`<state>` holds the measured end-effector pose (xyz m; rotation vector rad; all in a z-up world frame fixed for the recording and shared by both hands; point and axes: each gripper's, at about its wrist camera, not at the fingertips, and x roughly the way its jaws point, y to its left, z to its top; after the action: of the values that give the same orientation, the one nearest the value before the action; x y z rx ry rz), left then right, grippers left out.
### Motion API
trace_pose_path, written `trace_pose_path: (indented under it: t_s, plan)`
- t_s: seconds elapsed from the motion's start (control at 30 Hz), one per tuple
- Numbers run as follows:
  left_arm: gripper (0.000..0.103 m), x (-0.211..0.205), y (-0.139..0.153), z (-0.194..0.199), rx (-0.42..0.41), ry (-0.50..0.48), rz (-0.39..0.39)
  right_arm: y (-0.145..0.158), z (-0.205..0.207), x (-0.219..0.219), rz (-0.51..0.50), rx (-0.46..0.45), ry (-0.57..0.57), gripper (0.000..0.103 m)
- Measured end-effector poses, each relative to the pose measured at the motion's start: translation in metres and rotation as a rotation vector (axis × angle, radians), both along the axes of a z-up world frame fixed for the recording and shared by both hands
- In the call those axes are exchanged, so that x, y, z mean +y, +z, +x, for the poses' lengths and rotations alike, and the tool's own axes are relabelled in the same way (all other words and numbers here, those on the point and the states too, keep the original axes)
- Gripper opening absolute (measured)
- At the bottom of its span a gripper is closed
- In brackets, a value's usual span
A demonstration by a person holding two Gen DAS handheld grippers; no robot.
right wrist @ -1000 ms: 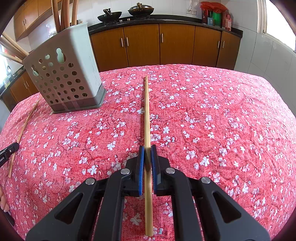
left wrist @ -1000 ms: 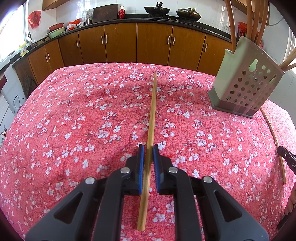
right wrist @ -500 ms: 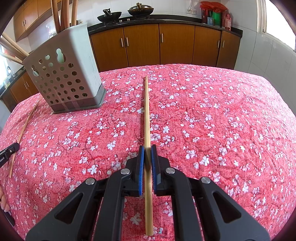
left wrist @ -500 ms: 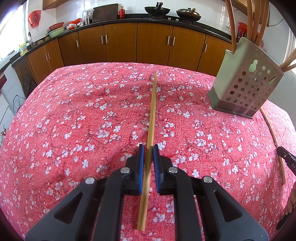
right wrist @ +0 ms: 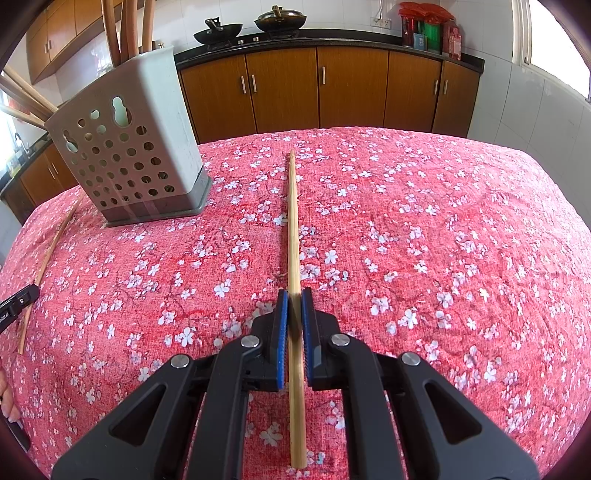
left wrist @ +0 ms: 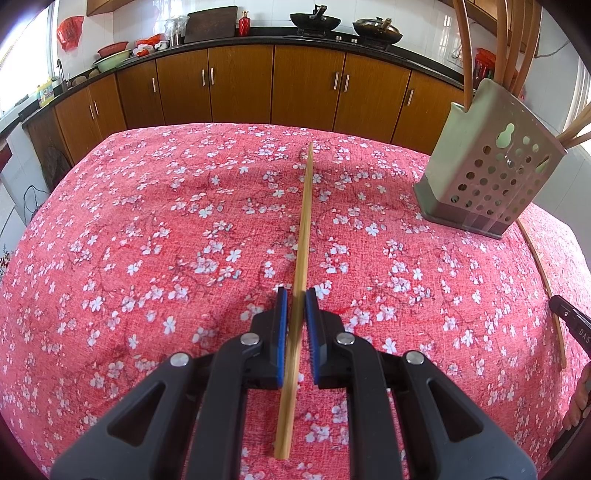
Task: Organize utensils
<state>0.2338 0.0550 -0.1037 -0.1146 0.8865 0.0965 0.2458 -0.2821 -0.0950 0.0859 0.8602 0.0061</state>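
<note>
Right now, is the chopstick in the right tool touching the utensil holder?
Apart. The right wrist view shows a wide strip of red tablecloth between the chopstick, held in the right tool, and the utensil holder.

Black plastic left gripper (left wrist: pixel 296 301) and right gripper (right wrist: pixel 294 300); blue ribbed fingers (left wrist: pixel 282 328); silver round screws (left wrist: pixel 249 338).

Ahead of the jaws, brown wooden cabinets (left wrist: pixel 240 85) are running under a dark countertop (left wrist: pixel 332 37) that is carrying two black woks (right wrist: pixel 218 31). White tiled wall (right wrist: pixel 517 107) is standing to the right of the jaws, with daylight entering through a window (right wrist: pixel 554 33). A red floral tablecloth (left wrist: pixel 147 229) is lying beneath the jaws.
</note>
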Motion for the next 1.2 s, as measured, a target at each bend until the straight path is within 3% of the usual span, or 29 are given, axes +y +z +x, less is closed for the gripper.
trace_pose_path:
  t_s: [0.33, 0.43, 0.6, 0.7, 0.93, 1.2]
  plan:
    - [0.013, -0.002, 0.001, -0.001, -0.001, -0.001, -0.014, -0.003, -0.009, -0.002, 0.009, 0.000, -0.001, 0.009]
    - [0.014, -0.007, 0.002, -0.009, 0.007, -0.028, 0.034, -0.003, -0.022, -0.003, 0.016, 0.000, 0.013, 0.009]
    - [0.010, -0.007, 0.003, -0.018, 0.008, -0.042, 0.042, -0.001, -0.033, -0.012, 0.063, -0.005, 0.016, 0.008]
    - [0.009, -0.010, 0.007, -0.025, -0.005, -0.050, 0.085, 0.007, -0.042, -0.014, 0.039, -0.040, 0.000, 0.008]
    - [0.009, -0.016, 0.055, -0.048, -0.157, -0.095, 0.099, 0.058, -0.065, -0.017, 0.014, -0.213, -0.004, 0.008]
    - [0.009, -0.022, 0.125, -0.063, -0.340, -0.113, 0.024, 0.119, -0.079, -0.021, 0.048, -0.386, -0.016, 0.008]
